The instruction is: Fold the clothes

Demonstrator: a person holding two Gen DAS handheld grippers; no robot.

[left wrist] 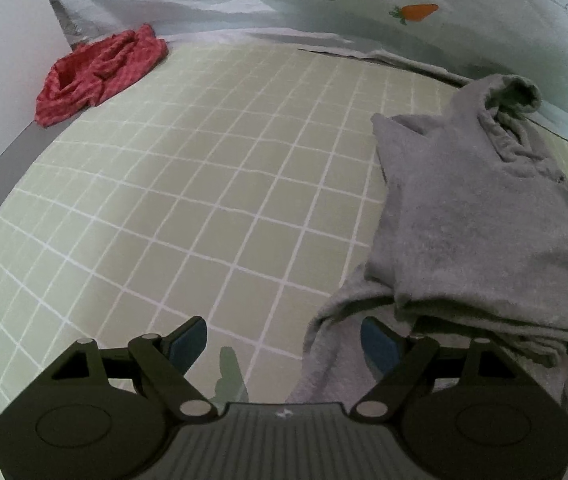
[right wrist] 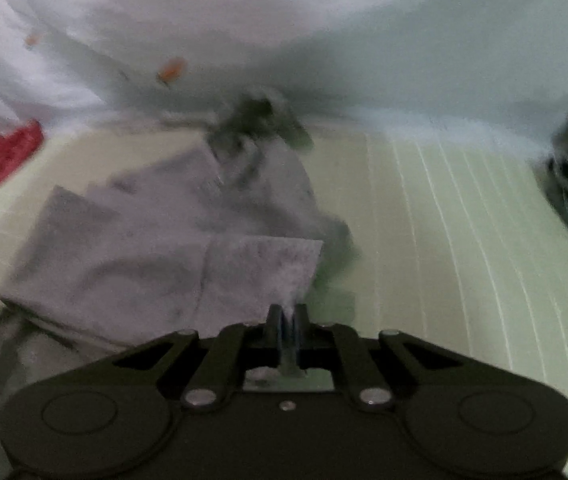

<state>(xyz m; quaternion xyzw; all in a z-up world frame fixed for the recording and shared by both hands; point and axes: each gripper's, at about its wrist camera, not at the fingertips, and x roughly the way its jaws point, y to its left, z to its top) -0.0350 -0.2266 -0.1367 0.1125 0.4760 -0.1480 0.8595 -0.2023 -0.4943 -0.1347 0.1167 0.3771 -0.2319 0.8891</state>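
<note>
Garment: the grey, soft knit garment (left wrist: 480, 216) lies partly folded on the pale green mat with a white grid (left wrist: 204, 200), filling the right half of the left wrist view and the left-centre of the right wrist view (right wrist: 156, 248).

Right gripper: the right gripper (right wrist: 289, 322) has its jaws pinched together on a thin corner of the grey cloth at lower centre of its frame; that view is smeared by motion.

Left gripper: the left gripper (left wrist: 284, 340) has its jaws wide apart at the bottom of its frame, nothing pressed between them; its right blue pad (left wrist: 380, 344) sits just beside a loose hem.

Slip risk: the bite looks shallow, so a quick pull could tug the corner free.

Drag risk: with one side unheld, the whole stack may slide or the fold below may open.

Skew risk: a single-corner pull would likely lay the flap crooked.

Bystanders: the crumpled red cloth (left wrist: 100, 72) at upper left and the pale carrot-print bedding (left wrist: 404, 12) along the top are well apart.
</note>
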